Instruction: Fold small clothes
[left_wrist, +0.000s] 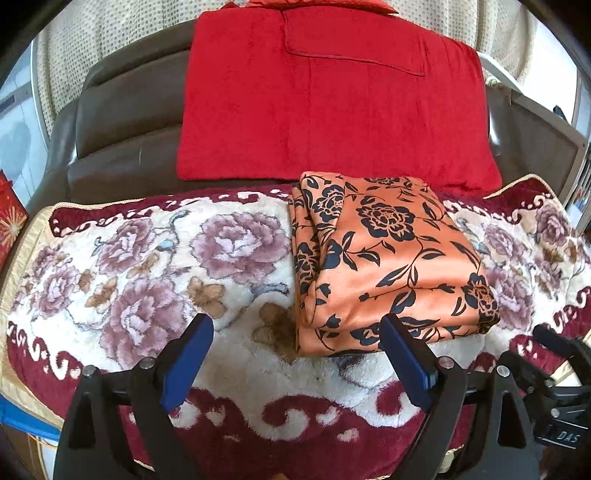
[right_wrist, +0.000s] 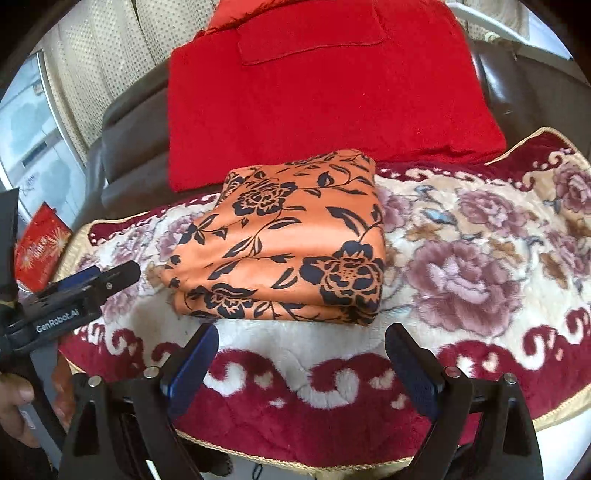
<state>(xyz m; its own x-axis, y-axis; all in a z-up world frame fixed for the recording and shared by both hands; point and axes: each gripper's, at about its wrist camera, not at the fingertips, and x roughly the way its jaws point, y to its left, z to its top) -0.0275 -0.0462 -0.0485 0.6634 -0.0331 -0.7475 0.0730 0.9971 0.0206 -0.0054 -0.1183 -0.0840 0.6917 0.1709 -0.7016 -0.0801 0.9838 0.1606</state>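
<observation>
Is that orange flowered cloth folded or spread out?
Folded: the orange flowered cloth lies as a compact stack, layered edges showing along its front.

"GenRobot.AI" printed in white on the dark body of the left claw (right_wrist: 118, 275), seen at the left edge of the right wrist view. "DAS" in pale letters on black hardware (left_wrist: 567, 437) at the lower right of the left wrist view; remainder cut off.

From my left hand-held gripper (left_wrist: 297, 334) I see the folded cloth (left_wrist: 388, 258) lying on the plush mat (left_wrist: 147, 258), the cushion (left_wrist: 332, 103) leaning behind it, my right hand-held gripper (right_wrist: 301, 343) just before its near edge.
</observation>
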